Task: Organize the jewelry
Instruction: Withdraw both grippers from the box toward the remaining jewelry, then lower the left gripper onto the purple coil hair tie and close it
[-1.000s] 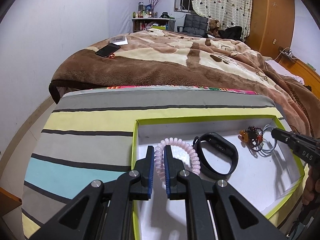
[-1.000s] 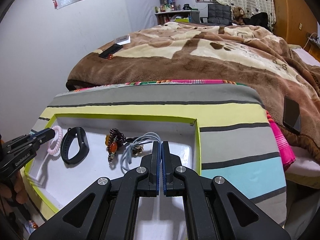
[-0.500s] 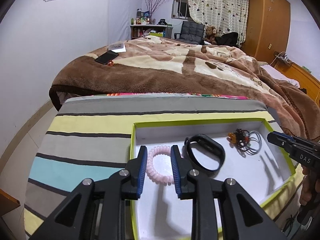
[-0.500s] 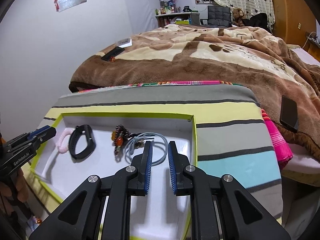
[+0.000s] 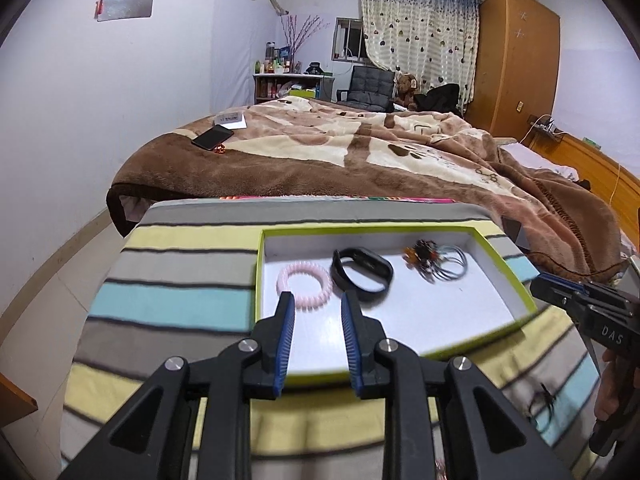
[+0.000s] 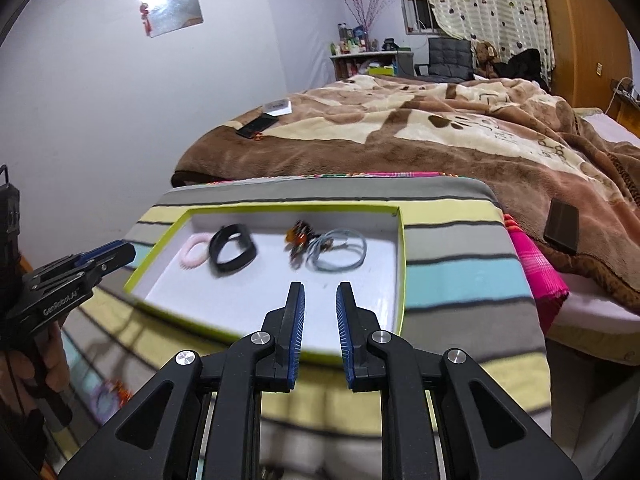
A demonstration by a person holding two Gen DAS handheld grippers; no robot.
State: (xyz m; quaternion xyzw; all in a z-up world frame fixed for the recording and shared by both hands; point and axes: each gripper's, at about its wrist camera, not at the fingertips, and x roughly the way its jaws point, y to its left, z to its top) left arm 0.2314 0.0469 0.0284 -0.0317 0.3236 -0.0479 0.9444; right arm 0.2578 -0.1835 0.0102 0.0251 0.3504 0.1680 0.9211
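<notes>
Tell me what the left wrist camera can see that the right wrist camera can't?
Only the left wrist view shows the right gripper coming in from the right edge, plus a thin dark band lying on the striped cloth outside the tray. Only the right wrist view shows the left gripper from the side and a dark flat device on the blanket's right side. Both show the green-rimmed tray holding the pink coil bracelet, black wristband, beaded bracelet and grey hair ties.
</notes>
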